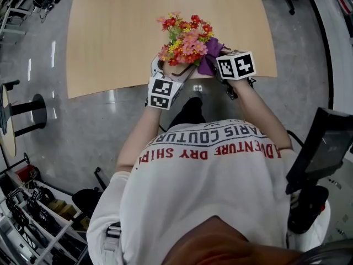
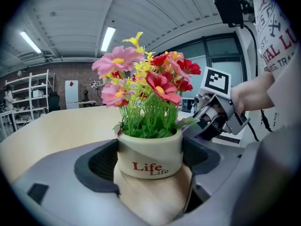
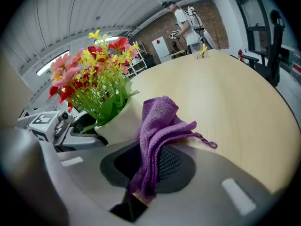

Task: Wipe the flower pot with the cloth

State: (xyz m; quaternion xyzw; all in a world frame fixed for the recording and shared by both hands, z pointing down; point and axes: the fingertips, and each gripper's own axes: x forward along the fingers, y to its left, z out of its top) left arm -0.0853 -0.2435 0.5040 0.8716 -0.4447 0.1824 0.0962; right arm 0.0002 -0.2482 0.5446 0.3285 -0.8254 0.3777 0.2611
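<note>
A cream flower pot [image 2: 149,154] printed "Life", filled with red, pink and yellow flowers [image 1: 186,40], stands near the front edge of the wooden table [image 1: 121,32]. My left gripper [image 2: 149,166] is shut on it, one dark pad pressing each side. In the head view the flowers hide the pot. My right gripper [image 3: 150,168] is shut on a folded purple cloth [image 3: 157,135], which sticks up from the jaws. The cloth lies right beside the pot's [image 3: 117,124] right side; I cannot tell whether it touches. In the head view the cloth [image 1: 212,51] shows just right of the flowers.
The table's front edge [image 1: 165,84] runs just under both grippers, with bare wood beyond the pot. A person [image 3: 186,20] stands far off behind the table. An office chair [image 3: 270,46] is at the right, shelves [image 2: 28,98] at the far left.
</note>
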